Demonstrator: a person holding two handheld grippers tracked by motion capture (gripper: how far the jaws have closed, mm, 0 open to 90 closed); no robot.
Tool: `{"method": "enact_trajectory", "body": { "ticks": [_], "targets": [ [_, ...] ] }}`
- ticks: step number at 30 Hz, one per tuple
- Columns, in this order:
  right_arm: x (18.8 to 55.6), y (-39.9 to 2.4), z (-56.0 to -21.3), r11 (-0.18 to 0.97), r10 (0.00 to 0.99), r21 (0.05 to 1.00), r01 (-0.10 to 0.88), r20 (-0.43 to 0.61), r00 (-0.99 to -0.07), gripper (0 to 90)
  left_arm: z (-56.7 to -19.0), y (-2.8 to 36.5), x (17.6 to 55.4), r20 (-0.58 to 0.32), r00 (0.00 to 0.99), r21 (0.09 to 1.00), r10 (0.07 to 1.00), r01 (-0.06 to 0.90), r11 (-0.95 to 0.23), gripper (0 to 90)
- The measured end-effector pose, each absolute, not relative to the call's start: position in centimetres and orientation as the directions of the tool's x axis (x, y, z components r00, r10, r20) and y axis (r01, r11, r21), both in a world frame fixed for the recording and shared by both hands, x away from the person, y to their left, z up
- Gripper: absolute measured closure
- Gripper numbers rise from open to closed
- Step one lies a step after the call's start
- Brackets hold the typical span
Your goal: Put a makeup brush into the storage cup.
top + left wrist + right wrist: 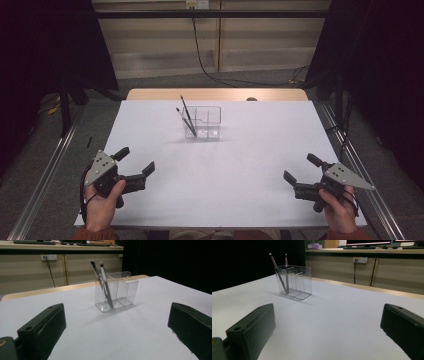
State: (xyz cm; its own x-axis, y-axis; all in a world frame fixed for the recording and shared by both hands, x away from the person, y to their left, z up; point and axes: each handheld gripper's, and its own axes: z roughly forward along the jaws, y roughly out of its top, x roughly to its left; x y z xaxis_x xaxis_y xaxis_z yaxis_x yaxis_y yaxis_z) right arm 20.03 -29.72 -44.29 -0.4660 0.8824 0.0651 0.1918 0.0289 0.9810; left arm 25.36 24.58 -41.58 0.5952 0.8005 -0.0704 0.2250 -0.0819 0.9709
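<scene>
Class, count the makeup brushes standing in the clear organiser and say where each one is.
2. Both brushes lean in one end compartment of the clear organiser, the end on the left gripper's side; none look hidden.

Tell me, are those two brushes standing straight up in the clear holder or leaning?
Leaning. Both brushes stand in one end compartment of the clear holder, bristle ends up, slanting against its wall. The other compartments look empty.

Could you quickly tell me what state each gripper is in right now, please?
Left gripper: open, holding nothing, near the table's front left.
Right gripper: open, holding nothing, near the table's front right.
</scene>
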Motion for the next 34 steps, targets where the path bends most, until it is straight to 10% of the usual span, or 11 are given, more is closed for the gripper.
{"method": "enact_trajectory", "body": {
  "ticks": [34],
  "targets": [
    [20.1,-29.9,-44.3,0.025,0.879,0.979,0.200,0.074,-0.471,0.0,-43.5,25.8,23.3,-0.051,0.596,0.969,0.802,0.223,-0.104,1.2]
  ]
}}
